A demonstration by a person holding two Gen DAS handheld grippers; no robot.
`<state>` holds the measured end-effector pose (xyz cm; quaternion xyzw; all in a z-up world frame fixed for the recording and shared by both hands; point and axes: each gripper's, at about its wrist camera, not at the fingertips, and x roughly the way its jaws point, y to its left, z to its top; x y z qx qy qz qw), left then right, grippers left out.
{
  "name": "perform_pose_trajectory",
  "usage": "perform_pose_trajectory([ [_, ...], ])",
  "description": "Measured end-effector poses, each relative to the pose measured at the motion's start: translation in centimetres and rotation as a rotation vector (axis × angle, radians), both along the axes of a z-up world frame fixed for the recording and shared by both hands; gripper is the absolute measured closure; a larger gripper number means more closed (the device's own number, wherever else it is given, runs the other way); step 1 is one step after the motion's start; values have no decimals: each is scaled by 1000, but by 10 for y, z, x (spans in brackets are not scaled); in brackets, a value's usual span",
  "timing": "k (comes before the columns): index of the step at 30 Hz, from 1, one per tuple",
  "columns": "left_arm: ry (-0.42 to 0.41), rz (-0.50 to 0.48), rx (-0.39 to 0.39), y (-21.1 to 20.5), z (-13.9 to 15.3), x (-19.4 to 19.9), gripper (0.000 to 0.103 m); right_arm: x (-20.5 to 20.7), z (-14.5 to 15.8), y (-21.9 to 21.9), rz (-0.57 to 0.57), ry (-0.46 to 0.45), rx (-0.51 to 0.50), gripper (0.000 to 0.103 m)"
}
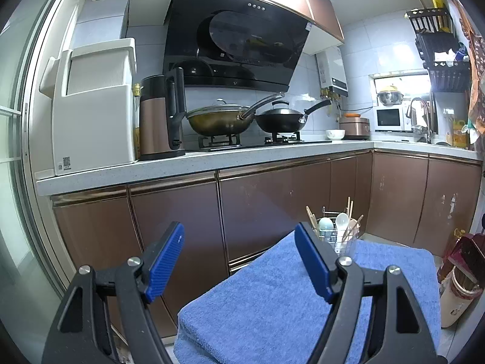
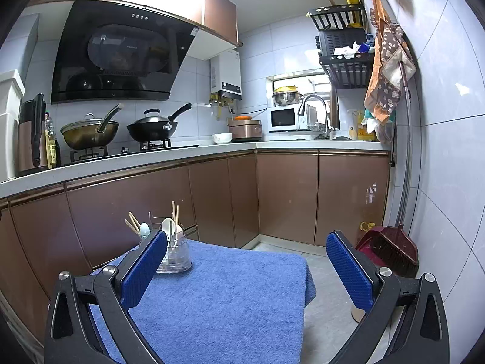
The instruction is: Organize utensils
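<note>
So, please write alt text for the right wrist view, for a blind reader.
An open right gripper hovers empty above a blue towel, where a utensil holder holds spoons and chopsticks. Behind are brown cabinets and a stove with two woks.

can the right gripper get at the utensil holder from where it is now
Probably yes. The right gripper is open and empty, and only bare blue towel lies between it and the utensil holder, which stands ahead to its left at the far corner.

Both grippers: black triangular-cutout arms, silver pivot screws, blue ribbed fingers point(image 1: 165, 261) point(image 2: 348, 273).
</note>
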<state>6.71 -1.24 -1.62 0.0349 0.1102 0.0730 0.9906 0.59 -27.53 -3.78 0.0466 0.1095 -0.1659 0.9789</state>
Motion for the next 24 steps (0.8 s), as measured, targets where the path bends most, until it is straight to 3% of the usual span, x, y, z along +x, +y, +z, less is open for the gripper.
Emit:
perform_pose_trajectory([
  [24, 43, -12, -37, 3, -3, 2, 29, 1, 3, 5, 6, 9, -13, 0],
])
